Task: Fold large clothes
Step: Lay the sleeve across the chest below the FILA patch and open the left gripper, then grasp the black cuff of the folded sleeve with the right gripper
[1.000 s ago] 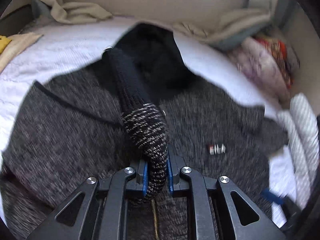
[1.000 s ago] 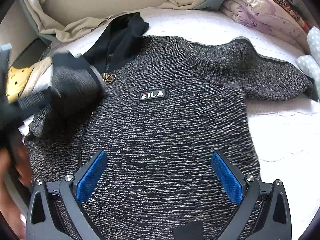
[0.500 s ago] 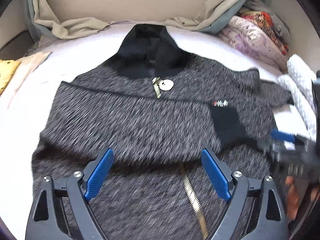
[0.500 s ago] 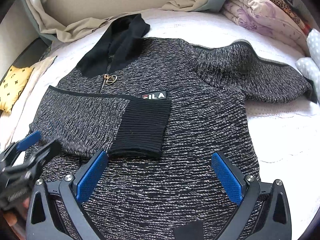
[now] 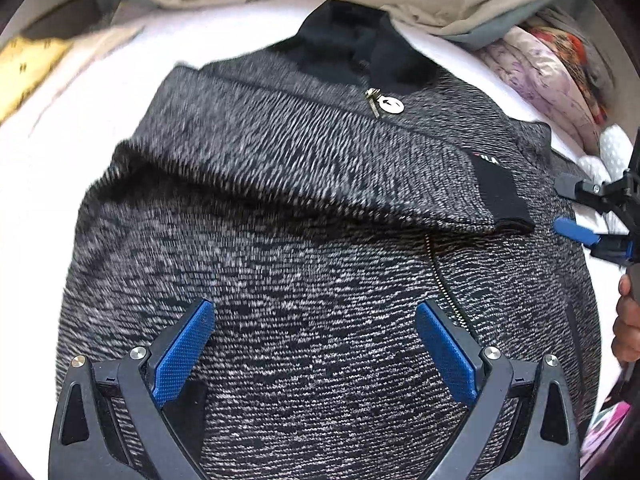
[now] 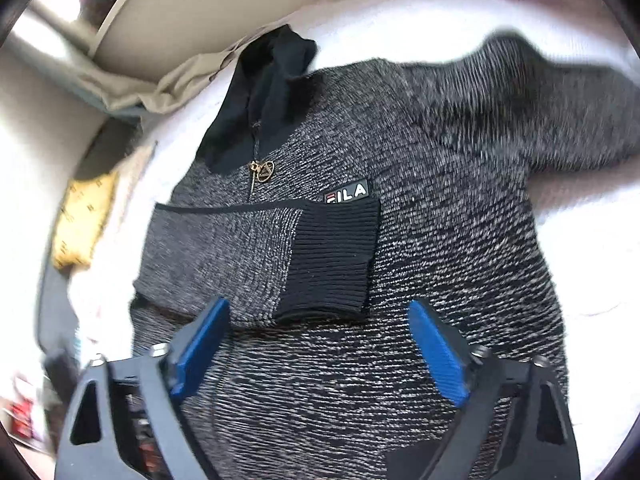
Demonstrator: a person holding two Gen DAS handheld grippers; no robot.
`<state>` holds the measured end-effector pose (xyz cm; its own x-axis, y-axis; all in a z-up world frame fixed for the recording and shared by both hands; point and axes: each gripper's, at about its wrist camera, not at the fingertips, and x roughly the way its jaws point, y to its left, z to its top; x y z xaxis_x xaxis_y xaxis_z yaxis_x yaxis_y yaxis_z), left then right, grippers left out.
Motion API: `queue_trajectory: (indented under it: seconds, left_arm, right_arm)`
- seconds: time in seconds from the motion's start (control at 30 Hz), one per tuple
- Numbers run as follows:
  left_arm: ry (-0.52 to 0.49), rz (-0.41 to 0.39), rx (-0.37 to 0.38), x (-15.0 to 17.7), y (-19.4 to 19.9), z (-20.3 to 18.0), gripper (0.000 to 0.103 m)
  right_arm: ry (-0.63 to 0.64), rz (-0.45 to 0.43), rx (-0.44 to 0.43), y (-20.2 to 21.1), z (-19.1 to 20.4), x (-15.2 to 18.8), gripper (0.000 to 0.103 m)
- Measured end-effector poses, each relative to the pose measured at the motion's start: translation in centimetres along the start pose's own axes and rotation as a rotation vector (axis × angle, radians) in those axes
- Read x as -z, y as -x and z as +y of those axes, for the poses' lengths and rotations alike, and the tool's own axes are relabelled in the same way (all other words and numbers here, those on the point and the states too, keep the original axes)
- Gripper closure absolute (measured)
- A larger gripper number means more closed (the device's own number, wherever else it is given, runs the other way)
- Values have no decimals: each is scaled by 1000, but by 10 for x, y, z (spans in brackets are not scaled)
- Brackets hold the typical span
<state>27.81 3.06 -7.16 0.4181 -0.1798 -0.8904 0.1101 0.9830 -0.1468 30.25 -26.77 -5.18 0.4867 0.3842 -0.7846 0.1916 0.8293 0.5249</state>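
Observation:
A dark grey knit zip jacket with a black collar lies flat on a white bed; it also shows in the right wrist view. One sleeve lies folded across the chest, its black ribbed cuff just below the FILA logo. The other sleeve lies spread out to the right. My left gripper is open and empty above the lower body of the jacket. My right gripper is open and empty just below the cuff; it also shows at the right edge of the left wrist view.
The white bed cover surrounds the jacket. Beige and grey bedding is piled along the headboard. A floral quilt lies at the right. A yellow patterned cloth lies at the left.
My left gripper let go of the sleeve cuff, which now lies across the chest, and pulled back open. The right gripper has swung left and tilted.

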Motion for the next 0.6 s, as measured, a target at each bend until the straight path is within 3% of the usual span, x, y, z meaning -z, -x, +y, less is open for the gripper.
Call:
queue_trajectory:
  seconds: [0.1,0.17,0.23,0.6]
  left_arm:
    - [34,18,20,0,-3,3,1]
    - [41,18,12,0,-4,4,1]
    - [36,28,4,0,-6,3,1]
    - [-56,35,-73,5,-20,-13,0]
  right_arm:
    - [-59,49,-46,-15,-11,-4,34]
    - [-56,99,-68,-32,-12,-6,50]
    - [-46,119,-63,-45,-12,-7,54]
    - [122,37,-51,-80,14,-35,56]
